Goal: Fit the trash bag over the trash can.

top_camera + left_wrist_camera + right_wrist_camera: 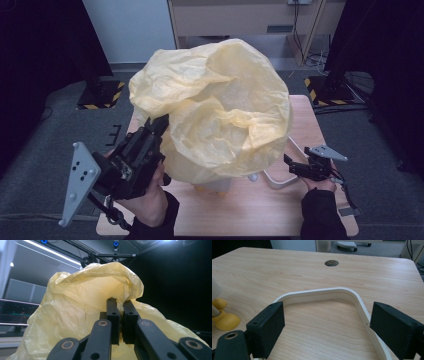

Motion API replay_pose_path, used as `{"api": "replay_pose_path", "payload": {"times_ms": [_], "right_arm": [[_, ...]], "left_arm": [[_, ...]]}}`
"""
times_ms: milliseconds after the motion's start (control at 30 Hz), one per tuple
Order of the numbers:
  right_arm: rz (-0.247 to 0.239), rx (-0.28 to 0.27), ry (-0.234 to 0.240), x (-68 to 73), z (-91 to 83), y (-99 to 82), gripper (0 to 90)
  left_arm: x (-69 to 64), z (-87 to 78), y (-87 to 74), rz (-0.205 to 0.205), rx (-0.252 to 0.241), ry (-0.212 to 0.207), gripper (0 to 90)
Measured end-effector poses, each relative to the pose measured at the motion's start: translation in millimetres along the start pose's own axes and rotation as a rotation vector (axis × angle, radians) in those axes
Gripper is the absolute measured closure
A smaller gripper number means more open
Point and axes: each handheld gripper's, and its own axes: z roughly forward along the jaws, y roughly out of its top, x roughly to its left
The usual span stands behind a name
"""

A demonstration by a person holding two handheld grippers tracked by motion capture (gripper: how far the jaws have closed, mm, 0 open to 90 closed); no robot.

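High view: left gripper [159, 122], jaws pinching the yellow bag [220, 110] billowing above the table [280, 210]; right gripper [295, 167] spread. Thin, light, crinkly film likely slips; grasp bunched edge.

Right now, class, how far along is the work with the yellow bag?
Done: the left gripper is shut on the yellow bag, which billows open above the table. In hand: it is held up over a small bin. Left: settling it; the right gripper is open by the white ring.
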Motion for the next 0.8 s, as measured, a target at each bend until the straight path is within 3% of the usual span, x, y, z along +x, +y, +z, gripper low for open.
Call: {"api": "replay_pose_path", "payload": {"times_ms": [233,367,800], "right_arm": [[0.001,-0.002,0.001,-0.2,-0.4,0.2,12.6],[0.001,-0.006,0.001,-0.4,-0.6,0.2,12.6],[0.009,-0.011,0.005,-0.1,-0.4,0.5,12.6]], "left_arm": [[-10.2,6.3,3.2,0.006,0.006,-0.02,86.2],[-12.6,11.2,-3.9,0.012,0.06,-0.021,86.0],[14.2,22.0,-29.6,-0.028,0.166,0.059,85.3]]}}
